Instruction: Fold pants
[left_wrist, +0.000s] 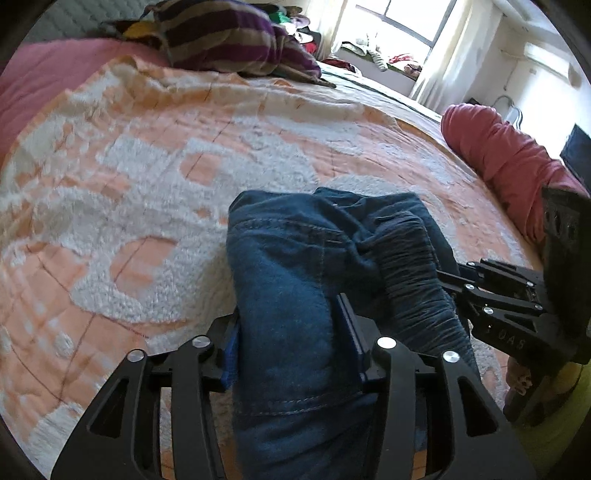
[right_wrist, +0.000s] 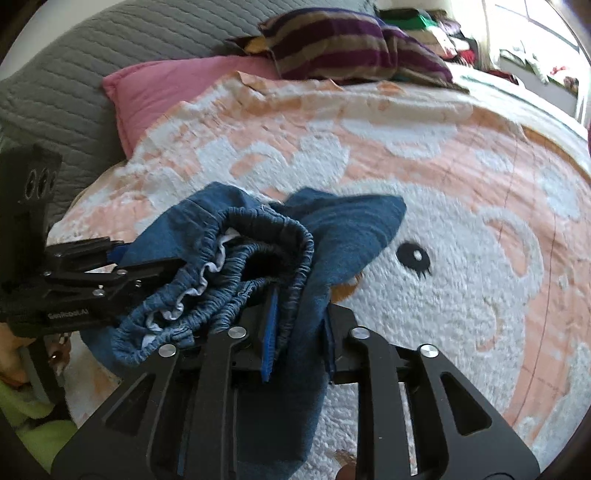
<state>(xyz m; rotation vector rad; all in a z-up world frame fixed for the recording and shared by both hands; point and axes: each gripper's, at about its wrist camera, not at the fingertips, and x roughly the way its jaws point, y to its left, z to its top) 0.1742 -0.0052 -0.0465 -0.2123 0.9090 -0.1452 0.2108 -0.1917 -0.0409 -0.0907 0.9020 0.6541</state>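
Pants: the blue denim pants (left_wrist: 295, 266) hang bunched between the two tools, lifted off the near part of the bed, over the peach-and-white blanket (left_wrist: 147, 177).
Left gripper: the left gripper (left_wrist: 291, 350) is clamped on a thick fold of denim; cloth fills the gap between its jaws and spills out in front of and below them.
Right gripper: the right gripper (right_wrist: 299, 347) pinches a narrower bundle near the gathered waistband (right_wrist: 258, 229), its blue pads pressed against the cloth.
Waistband: elastic, ruched, bunched up in a loop to the left of the right tool, with a white lining showing inside.
How it handles: soft and limp, I'd judge, with some weight to the denim; it sags wherever it is not held and will not hold a crease without being pressed flat.
Where to hold: the waistband corners or the leg hems look best; thick seams there give the pads something firm, whereas mid-fabric grips just gather wrinkles.
Risk: the bunched grips may leave layers twisted when laid down.
Surroundings: a striped cushion (left_wrist: 229, 37) lies at the far side, a pink pillow (right_wrist: 155, 85) far left, and a red bundle (left_wrist: 495, 151) at the right edge.
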